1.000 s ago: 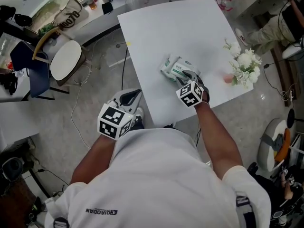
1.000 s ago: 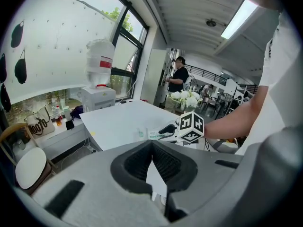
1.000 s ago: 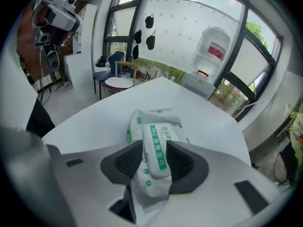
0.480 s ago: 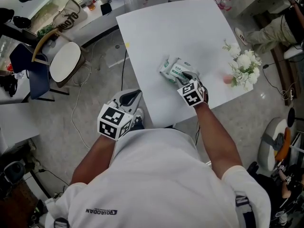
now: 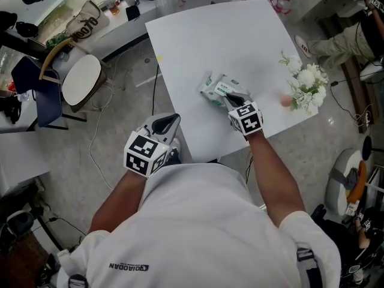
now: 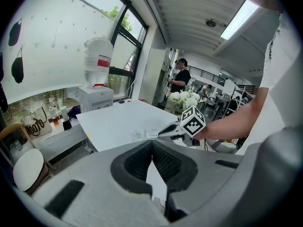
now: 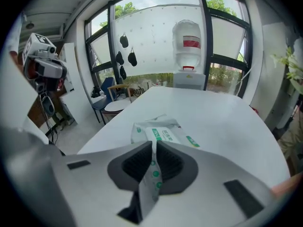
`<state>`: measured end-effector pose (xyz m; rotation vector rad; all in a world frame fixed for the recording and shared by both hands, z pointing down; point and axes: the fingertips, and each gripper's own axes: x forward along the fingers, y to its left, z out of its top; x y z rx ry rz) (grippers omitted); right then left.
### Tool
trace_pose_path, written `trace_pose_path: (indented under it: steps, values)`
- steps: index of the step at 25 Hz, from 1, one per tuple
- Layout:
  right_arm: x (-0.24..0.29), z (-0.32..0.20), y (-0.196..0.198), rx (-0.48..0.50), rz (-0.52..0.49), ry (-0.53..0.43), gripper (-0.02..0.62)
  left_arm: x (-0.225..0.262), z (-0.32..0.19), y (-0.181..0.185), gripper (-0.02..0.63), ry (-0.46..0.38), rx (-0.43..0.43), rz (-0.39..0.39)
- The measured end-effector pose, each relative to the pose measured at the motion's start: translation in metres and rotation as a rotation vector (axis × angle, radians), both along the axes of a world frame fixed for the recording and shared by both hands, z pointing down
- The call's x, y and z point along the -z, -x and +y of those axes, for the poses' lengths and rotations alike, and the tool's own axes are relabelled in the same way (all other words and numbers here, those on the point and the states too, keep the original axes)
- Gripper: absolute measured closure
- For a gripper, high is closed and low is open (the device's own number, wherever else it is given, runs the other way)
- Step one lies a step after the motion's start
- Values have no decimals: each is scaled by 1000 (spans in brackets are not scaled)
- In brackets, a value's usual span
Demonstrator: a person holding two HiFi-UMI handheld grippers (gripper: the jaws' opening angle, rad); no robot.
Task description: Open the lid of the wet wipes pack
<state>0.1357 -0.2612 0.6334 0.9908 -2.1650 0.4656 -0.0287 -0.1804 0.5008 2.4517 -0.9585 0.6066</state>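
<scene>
White wet wipes pack, edge pinched in just-closed jaws of right gripper; left gripper jaws together, empty.

- wet wipes pack — white film, green lettering, green dots along one edge
- table — plain white
- right gripper — grey body, darker ribbed inner faces, black-and-white square markers
- flowers — white, green leaves
- stool seat — cream
- shirt — white
</scene>
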Motion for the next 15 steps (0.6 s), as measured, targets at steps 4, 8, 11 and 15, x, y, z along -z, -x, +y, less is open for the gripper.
trace_pose_path:
  steps: [4, 8, 11, 15]
  values:
    - [3, 0, 0, -8, -22, 2, 572, 0, 1, -1, 607, -1, -1, 3]
    - [4, -1, 0, -26, -59, 13, 583, 0, 0, -2, 607, -4, 2, 7]
    - [6, -3, 0, -44, -78, 16, 591, 0, 0, -3, 607, -6, 1, 9]
    - [12, -9, -5, -89, -72, -10, 592, 1, 1, -3, 607, -4, -2, 10]
